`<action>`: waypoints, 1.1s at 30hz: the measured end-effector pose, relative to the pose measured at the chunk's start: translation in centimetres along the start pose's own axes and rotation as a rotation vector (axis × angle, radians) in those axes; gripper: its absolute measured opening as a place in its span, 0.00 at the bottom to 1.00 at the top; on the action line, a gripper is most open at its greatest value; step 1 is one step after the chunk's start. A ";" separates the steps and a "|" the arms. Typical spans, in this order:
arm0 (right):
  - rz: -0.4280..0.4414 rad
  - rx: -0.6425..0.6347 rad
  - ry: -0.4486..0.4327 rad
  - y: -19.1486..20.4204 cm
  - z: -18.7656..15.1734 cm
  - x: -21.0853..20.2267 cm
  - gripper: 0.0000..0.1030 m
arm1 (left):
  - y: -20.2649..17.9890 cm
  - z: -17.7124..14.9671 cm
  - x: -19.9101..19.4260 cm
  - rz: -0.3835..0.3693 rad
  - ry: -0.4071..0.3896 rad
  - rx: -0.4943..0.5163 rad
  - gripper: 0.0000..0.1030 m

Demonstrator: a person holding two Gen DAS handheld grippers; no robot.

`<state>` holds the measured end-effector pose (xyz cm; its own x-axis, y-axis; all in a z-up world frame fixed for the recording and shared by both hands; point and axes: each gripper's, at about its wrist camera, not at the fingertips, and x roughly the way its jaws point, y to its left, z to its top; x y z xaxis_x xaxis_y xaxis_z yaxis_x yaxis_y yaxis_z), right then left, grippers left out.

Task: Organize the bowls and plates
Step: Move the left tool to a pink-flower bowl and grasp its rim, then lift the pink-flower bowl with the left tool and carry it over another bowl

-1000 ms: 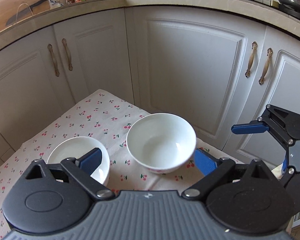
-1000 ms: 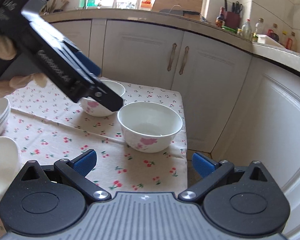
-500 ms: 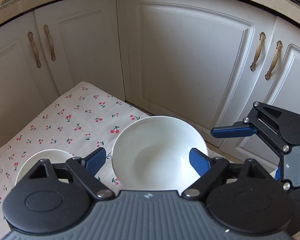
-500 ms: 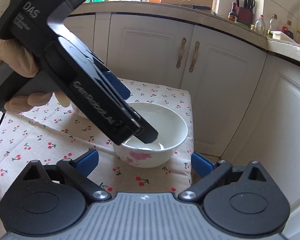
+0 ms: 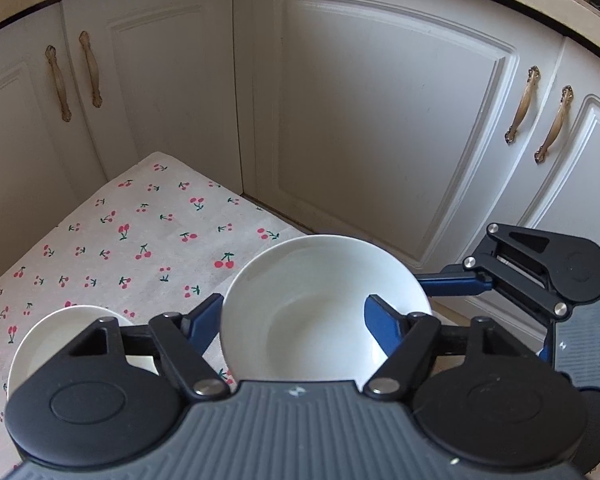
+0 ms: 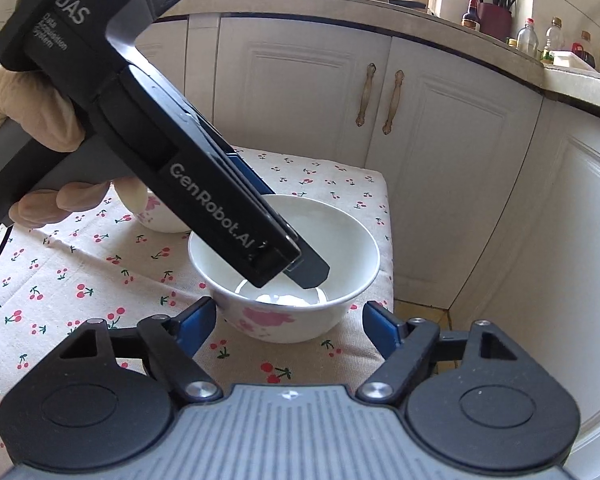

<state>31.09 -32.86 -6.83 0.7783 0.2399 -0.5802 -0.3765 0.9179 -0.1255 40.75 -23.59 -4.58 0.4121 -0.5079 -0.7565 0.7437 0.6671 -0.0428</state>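
**Left wrist view.** The left tongs [image 5: 294,320] have just been closing and now grip the large white bowl [image 5: 320,312]. The left pad lies against the outside of its rim. The right pad reaches down inside the bowl, so the wall stands between them. The bowl sits at the far corner of the counter [image 5: 140,240], which is covered with a cherry-print cloth. A smaller white bowl [image 5: 60,332] stands apart from it to the left, half hidden by the tongs' body. White cabinet doors [image 5: 380,120] rise close behind.

**Right wrist view.** The right tongs [image 6: 290,316] stand apart, though they too have just been closing. Their blue tips sit on either side of the same bowl's near wall, just beside it, and no pressing shows. A pink flower marks that wall. The left tongs slant down from the upper left into the bowl, held by a gloved left hand [image 6: 32,112].
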 end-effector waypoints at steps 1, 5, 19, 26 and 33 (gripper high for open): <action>-0.001 -0.003 -0.001 0.1 0.0 0.0 0.82 | 0.0 0.0 0.1 0.001 -0.001 0.001 0.73; 0.001 -0.021 -0.004 0.2 0.1 0.1 0.82 | 0.1 0.0 0.2 -0.001 -0.001 0.003 0.73; -0.010 -0.050 0.010 0.7 0.6 0.0 0.81 | 0.0 -0.1 0.0 -0.011 0.005 0.006 0.72; 0.008 -0.052 0.026 1.2 0.6 -1.5 0.81 | -0.6 -0.7 -1.4 -0.031 0.008 0.002 0.72; 0.026 -0.056 0.032 2.2 0.9 -4.1 0.81 | -1.6 -1.6 -4.2 -0.054 0.000 -0.014 0.72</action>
<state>27.51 -31.57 -4.02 0.7521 0.2522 -0.6089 -0.4245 0.8921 -0.1548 36.99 -21.66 -2.34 0.3713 -0.5434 -0.7529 0.7573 0.6464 -0.0931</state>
